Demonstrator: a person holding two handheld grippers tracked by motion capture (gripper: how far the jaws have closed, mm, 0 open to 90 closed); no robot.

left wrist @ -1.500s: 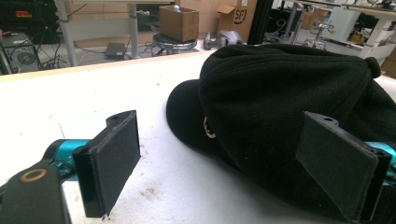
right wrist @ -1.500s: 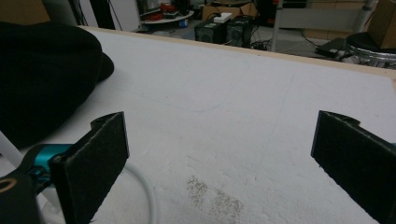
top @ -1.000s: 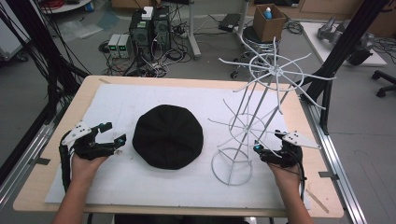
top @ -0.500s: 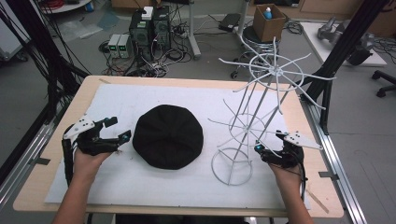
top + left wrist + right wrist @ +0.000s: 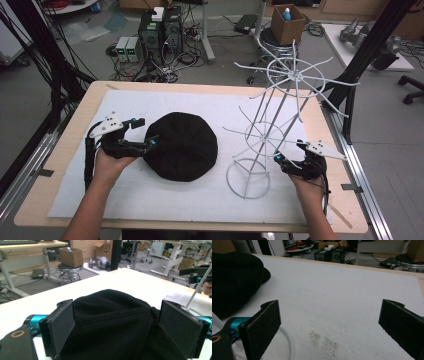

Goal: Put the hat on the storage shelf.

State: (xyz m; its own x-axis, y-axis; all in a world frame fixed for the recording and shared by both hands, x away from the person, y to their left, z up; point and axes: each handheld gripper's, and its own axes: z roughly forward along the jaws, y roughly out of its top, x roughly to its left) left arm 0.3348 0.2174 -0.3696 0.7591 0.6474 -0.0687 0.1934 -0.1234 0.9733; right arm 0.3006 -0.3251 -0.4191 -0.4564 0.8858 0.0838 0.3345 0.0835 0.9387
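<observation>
A wooden counter (image 5: pixel 60 150) covered with a white foam sheet (image 5: pixel 150 195) carries my work, in a lab cluttered with cables, computers and stools beyond its far edge.

Nearest me, my left tool (image 5: pixel 142 134) sits at the left rim of the round black knitted cap (image 5: pixel 182 145), which lies flat on the sheet. Its jaws stand wide, and in the left gripper view the cap (image 5: pixel 117 325) bulges up between the two pads (image 5: pixel 61 330), its edge already inside the gap but not yet pinched. That is the relation the coming move turns on: the cap lies directly ahead of my left tool, to the right of it across the sheet, so closing there should take the rim. My right tool (image 5: pixel 287 159) is well apart from the cap, resting open at the base ring of the white wire hat stand (image 5: pixel 272 135), which rises to the right of the cap. In the right gripper view its jaws are spread over bare foam, the cap (image 5: pixel 234 280) off to the far side. So the left hand is plainly the nearer one.

Compared with half a second ago, my left tool has slid right, from just short of the cap to straddling its edge; my right tool has not shifted.
</observation>
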